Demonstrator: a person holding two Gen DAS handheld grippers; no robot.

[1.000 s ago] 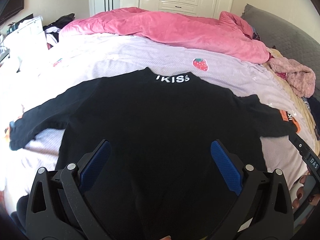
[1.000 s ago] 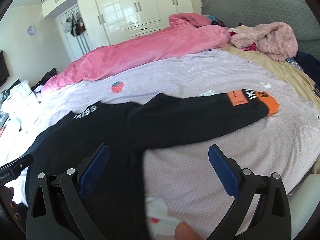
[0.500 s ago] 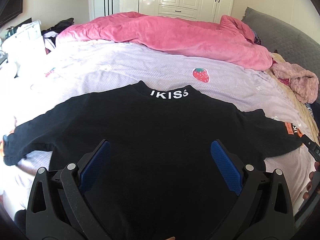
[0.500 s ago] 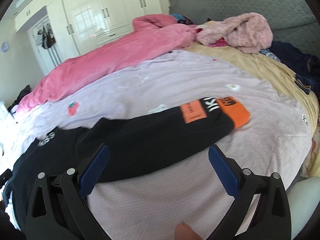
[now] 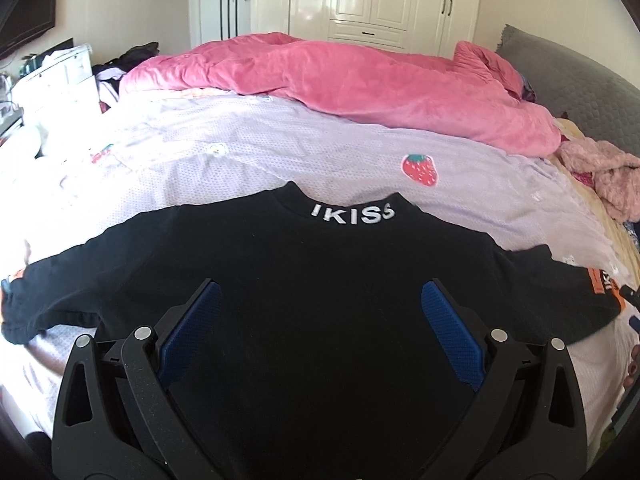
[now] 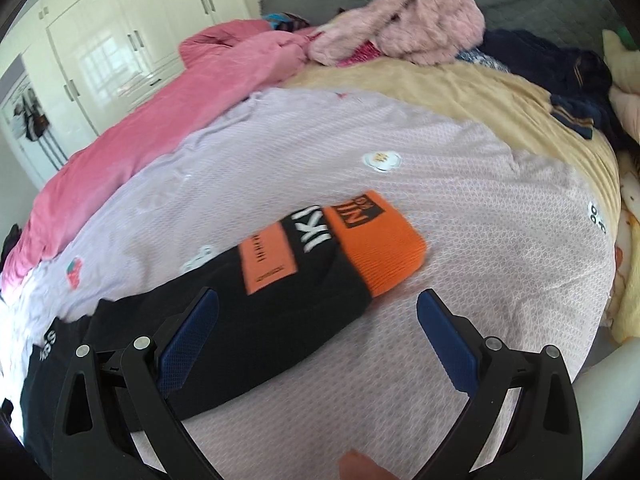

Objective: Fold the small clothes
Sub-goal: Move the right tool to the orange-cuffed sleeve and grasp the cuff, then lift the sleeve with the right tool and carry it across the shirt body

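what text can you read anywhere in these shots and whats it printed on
"IKISS": white letters on the collar of the black top.
"IKI": white letters, partly cut off, on the black sleeve beside the orange cuff.
Orange patch on the sleeve: small print, too blurred to read.
Black label on the cuff: large letters, blurred, not readable.

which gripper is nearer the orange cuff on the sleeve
Right. The right gripper hangs open just short of the orange cuff. The left gripper is open over the black top's body, far from that cuff.
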